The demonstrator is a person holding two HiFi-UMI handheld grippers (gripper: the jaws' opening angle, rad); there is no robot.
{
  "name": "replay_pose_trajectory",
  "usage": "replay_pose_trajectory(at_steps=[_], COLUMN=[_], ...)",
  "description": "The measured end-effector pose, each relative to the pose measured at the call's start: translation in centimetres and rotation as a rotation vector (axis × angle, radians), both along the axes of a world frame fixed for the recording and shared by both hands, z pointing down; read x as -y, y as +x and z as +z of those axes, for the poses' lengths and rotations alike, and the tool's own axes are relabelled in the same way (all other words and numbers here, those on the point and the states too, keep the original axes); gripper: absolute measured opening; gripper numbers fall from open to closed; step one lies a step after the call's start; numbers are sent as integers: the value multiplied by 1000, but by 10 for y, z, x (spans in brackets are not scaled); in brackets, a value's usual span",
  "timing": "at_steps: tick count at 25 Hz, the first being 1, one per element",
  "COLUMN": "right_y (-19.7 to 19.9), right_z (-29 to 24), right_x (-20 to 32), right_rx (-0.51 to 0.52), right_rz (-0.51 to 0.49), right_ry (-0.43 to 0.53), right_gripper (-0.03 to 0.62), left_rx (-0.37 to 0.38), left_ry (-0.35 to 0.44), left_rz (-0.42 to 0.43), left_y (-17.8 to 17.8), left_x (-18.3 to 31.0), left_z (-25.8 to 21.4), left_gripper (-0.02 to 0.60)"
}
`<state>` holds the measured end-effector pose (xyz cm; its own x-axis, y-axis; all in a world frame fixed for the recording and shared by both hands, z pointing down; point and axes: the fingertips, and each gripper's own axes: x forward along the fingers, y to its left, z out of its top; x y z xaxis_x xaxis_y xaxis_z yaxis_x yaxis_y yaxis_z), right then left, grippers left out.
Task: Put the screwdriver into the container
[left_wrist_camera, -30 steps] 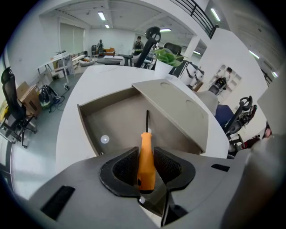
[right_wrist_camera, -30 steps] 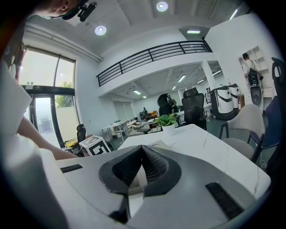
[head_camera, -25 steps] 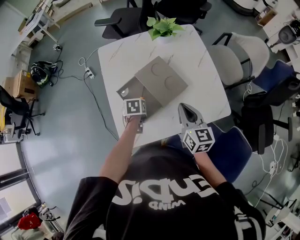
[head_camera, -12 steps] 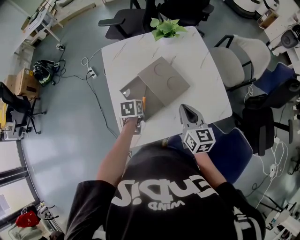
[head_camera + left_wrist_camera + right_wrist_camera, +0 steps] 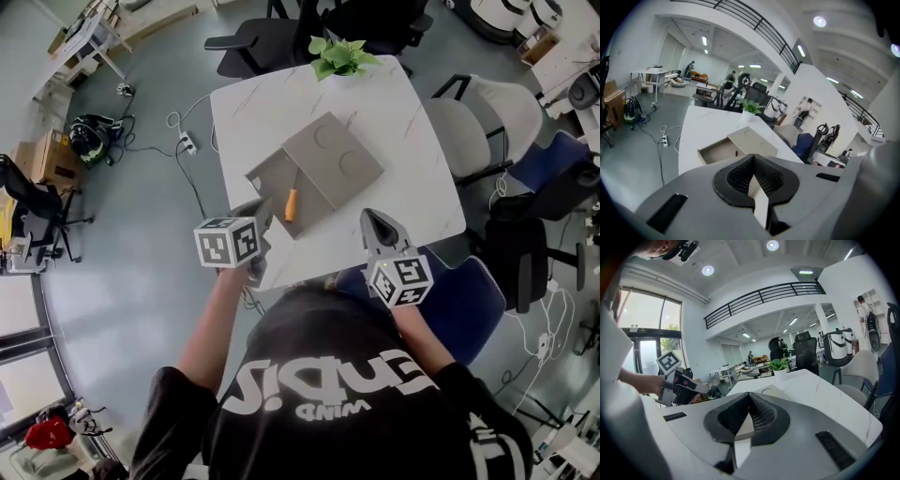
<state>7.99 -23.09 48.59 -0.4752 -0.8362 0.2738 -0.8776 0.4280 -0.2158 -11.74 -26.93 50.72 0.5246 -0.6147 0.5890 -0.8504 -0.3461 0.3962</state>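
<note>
An orange-handled screwdriver (image 5: 291,203) lies inside the open drawer (image 5: 272,178) of the grey box container (image 5: 333,157) on the white marble table (image 5: 394,103). My left gripper (image 5: 262,208) hangs shut and empty at the table's near-left edge, just short of the drawer. In the left gripper view its jaws (image 5: 753,158) meet, with the container (image 5: 750,140) ahead of them. My right gripper (image 5: 373,221) is shut with nothing in it over the table's near edge, right of the box. The right gripper view looks along those shut jaws (image 5: 750,395) at the left gripper (image 5: 677,380).
A potted plant (image 5: 342,56) stands at the table's far edge. A white chair (image 5: 469,122) and a blue chair (image 5: 562,159) stand to the right, a black chair (image 5: 272,37) beyond the table. A power strip (image 5: 187,143) and cable lie on the floor at the left.
My left gripper has drawn back and to the left, off the drawer, leaving the screwdriver lying inside it. The right gripper has stayed put.
</note>
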Motion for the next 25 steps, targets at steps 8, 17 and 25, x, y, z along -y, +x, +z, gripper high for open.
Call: replay_pose_trajectory(at_steps=[8,17,25], right_y=[-14,-28,-35], right_z=[-8,-10,-16], right_x=[-18,-32,-39], right_rx=[-23,-38,-72], right_rz=[-47,-71,-85], right_ry=[15,42,78], right_gripper=[12,12,12], left_rx=[-57,-4,9], left_ry=[358,504,506], left_rz=[18,-110,-102], left_y=[-10,-44,-43], left_x=[-39,-76,-78], left_z=[-62,-60,-61], left_gripper=[14,14,14])
